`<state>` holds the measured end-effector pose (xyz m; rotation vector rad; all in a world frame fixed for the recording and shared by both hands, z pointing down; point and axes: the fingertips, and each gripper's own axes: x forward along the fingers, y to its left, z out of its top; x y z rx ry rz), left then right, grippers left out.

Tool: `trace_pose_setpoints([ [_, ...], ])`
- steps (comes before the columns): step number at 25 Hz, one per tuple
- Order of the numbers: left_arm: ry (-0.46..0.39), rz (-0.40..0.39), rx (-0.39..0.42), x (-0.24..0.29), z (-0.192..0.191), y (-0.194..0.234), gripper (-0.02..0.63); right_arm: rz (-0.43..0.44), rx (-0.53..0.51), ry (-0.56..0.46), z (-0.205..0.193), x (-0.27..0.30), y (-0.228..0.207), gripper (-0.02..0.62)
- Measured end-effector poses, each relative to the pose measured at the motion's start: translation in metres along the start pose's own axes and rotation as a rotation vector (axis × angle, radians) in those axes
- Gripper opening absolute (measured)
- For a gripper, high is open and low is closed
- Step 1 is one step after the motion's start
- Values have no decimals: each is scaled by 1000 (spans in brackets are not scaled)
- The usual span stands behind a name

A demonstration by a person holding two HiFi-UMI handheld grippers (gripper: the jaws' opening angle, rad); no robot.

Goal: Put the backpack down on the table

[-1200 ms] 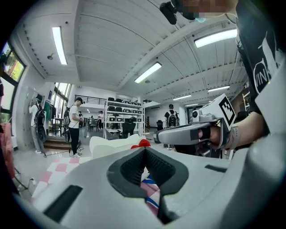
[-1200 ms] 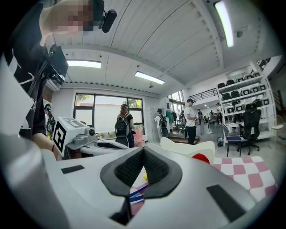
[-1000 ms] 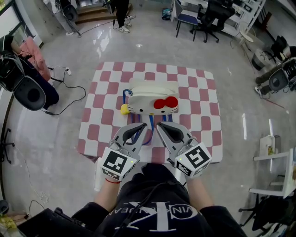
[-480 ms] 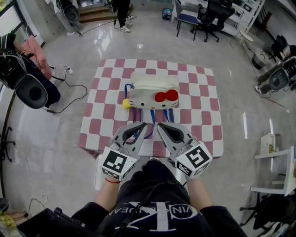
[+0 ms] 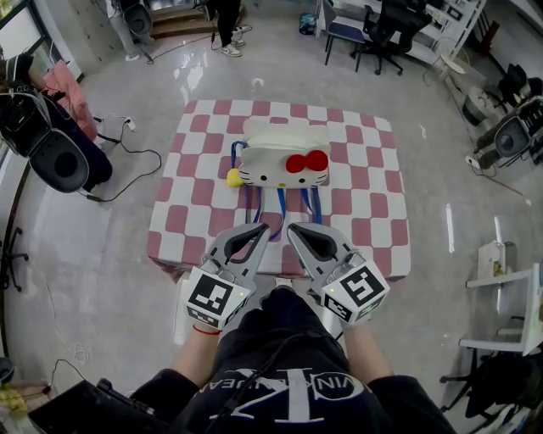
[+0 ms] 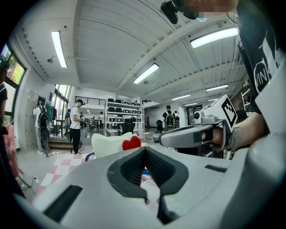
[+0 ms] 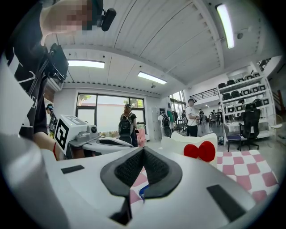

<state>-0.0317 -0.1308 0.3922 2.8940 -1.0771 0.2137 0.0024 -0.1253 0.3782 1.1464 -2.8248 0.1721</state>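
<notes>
A white cat-face backpack (image 5: 282,161) with a red bow lies on the pink-and-white checked table (image 5: 191,195), its blue straps (image 5: 279,206) trailing toward me. Both grippers hang close to my body above the table's near edge, well short of the backpack. The left gripper (image 5: 261,229) is shut and holds nothing. The right gripper (image 5: 293,229) is also shut and empty. In the left gripper view the backpack (image 6: 111,144) sits beyond the closed left gripper (image 6: 144,150). The right gripper view shows the backpack (image 7: 190,144) past the closed right gripper (image 7: 143,151).
Black equipment (image 5: 53,161) and cables (image 5: 127,161) lie on the floor left of the table. Office chairs (image 5: 382,34) stand at the far side, and a person (image 5: 222,25) stands there too. White furniture (image 5: 509,297) is at the right.
The table and backpack have slid a little farther up the head view. Both grippers stay shut and in the same place near my body.
</notes>
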Motion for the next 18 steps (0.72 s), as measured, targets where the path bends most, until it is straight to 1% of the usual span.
trace_pose_setpoints([
  [10,3,-24,-3,-7,-4,-18,6,-4,7,2,-6,-17,15,2],
  [14,-5,-20,-2,-7,1,-20,6,0,11,-1,-4,-20,16,2],
  [18,5,-13,4,-9,-2,-22,6,8,12,-11,-1,-23,19,0],
])
